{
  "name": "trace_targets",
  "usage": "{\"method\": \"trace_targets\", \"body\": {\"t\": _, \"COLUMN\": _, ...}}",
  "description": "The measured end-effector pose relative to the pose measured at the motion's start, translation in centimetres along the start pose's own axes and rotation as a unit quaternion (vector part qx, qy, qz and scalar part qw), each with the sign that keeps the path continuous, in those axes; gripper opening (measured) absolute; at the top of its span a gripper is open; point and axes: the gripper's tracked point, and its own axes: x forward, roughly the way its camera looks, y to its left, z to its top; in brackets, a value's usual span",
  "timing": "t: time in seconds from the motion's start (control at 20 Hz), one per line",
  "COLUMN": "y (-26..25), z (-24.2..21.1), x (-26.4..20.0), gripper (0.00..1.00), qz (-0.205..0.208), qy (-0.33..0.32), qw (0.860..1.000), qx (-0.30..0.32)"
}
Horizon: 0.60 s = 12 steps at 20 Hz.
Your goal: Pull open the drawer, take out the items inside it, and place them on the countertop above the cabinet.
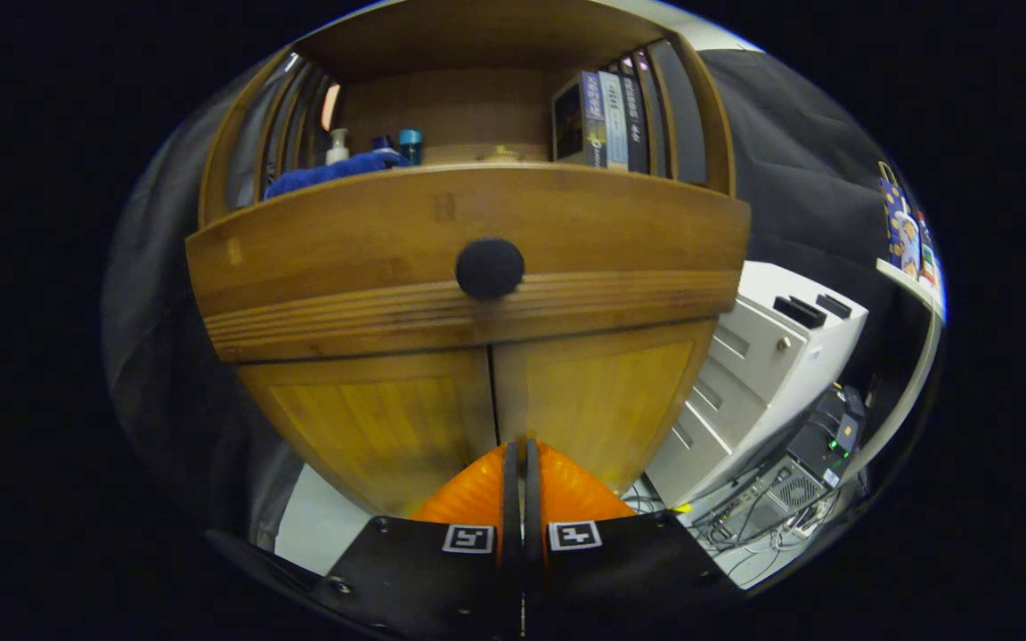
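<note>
I have the gripper (520, 458) pointed at the front of a bamboo-coloured wooden cabinet (468, 267), and its two fingers are pressed together with only a thin seam between them, holding nothing. The wide wooden drawer front (344, 254) sits above and beyond the fingertips, and it appears fully closed, so I judge the task has not got past its first step. In the middle of that panel is a round dark knob (489, 268), the one place I can see to take hold. It looks small, dome-shaped and matte, perhaps covered in foam or felt, which would give the pads some bite, though I cannot tell the material for sure. I would open the fingers, bring them up to either side of the knob, close firmly behind its widest part, and pull straight out along the drawer's run; a crooked pull on a wooden drawer is likely to bind it. The front looks stiff and solid, so I expect some drag at the start. What lies inside is hidden, so I cannot say how the contents will handle. Below the drawer are two wooden doors (598, 405), just beyond the fingertips. Above it, the countertop (495, 160) already carries a crumpled blue cloth (335, 171), a white pump bottle (337, 145) and a row of upright boxes (606, 120), so I would aim for the bare stretch between them.
</note>
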Motion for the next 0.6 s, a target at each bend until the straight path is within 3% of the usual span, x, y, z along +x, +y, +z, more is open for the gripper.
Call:
{"method": "trace_targets", "body": {"t": 0.1, "y": 0.8, "z": 3.4, "x": 0.5, "gripper": 0.45, "qz": 0.011, "qy": -0.023, "qw": 1.000, "qx": -0.018}}
{"method": "trace_targets", "body": {"t": 0.25, "y": 0.0, "z": 7.2, "x": 2.1, "gripper": 0.99, "qz": -0.017, "qy": -0.061, "qw": 0.996, "qx": -0.060}}
{"method": "trace_targets", "body": {"t": 0.45, "y": 1.1, "z": 8.6, "x": 4.5, "gripper": 0.93, "qz": -0.004, "qy": -0.064, "qw": 0.997, "qx": -0.038}}
{"method": "trace_targets", "body": {"t": 0.6, "y": -0.4, "z": 8.5, "x": 5.3, "gripper": 0.68, "qz": -0.036, "qy": -0.054, "qw": 0.998, "qx": -0.016}}
